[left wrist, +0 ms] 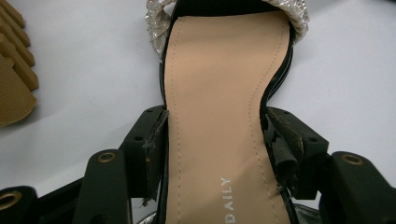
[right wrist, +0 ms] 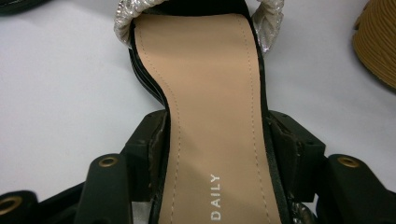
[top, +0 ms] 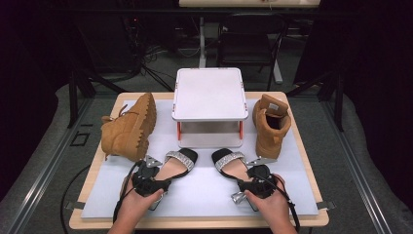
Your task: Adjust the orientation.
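Note:
Two black heeled sandals with beige insoles and glittery silver toe straps lie side by side on the white mat, toes pointing away from me. My left gripper (top: 163,179) is shut on the narrow waist of the left sandal (top: 179,163). In the left gripper view its pads (left wrist: 156,135) press both edges of that sandal's sole (left wrist: 219,93). My right gripper (top: 245,178) grips the right sandal (top: 229,162) the same way. The right gripper view has the fingers (right wrist: 156,140) against the sides of the insole (right wrist: 215,102).
A tan boot (top: 129,129) lies on its side at the left; its ridged sole (left wrist: 14,74) is close to the left sandal. A second tan boot (top: 270,126) stands upright at the right. A white two-level stand (top: 209,92) sits behind the sandals.

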### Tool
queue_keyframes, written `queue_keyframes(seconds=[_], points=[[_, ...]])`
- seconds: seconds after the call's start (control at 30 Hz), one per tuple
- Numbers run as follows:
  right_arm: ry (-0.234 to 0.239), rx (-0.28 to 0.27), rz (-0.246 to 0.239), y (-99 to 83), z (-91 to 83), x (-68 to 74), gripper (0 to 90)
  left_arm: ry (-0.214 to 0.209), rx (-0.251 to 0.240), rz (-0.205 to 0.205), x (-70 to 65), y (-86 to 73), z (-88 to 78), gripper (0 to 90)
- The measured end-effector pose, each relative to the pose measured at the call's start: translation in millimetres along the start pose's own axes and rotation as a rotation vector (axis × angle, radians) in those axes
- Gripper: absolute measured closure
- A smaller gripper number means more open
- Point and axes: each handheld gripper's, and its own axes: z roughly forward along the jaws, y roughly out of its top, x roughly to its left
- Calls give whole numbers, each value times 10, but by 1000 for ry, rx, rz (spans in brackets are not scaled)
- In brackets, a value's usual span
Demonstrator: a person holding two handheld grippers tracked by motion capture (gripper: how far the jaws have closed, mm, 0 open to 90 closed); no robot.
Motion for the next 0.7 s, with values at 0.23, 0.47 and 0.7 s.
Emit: queue_keyframes(seconds=[0.23, 0.47, 0.7], points=[[-4, -7, 3, 3, -13, 0, 412, -2, -9, -3, -8, 8, -18, 409], [-1, -17, 9, 11, -27, -2, 413, -3, -8, -1, -16, 24, -25, 409], [6, -22, 24, 50, -47, -39, 413, 0, -18, -7, -17, 73, -32, 410]])
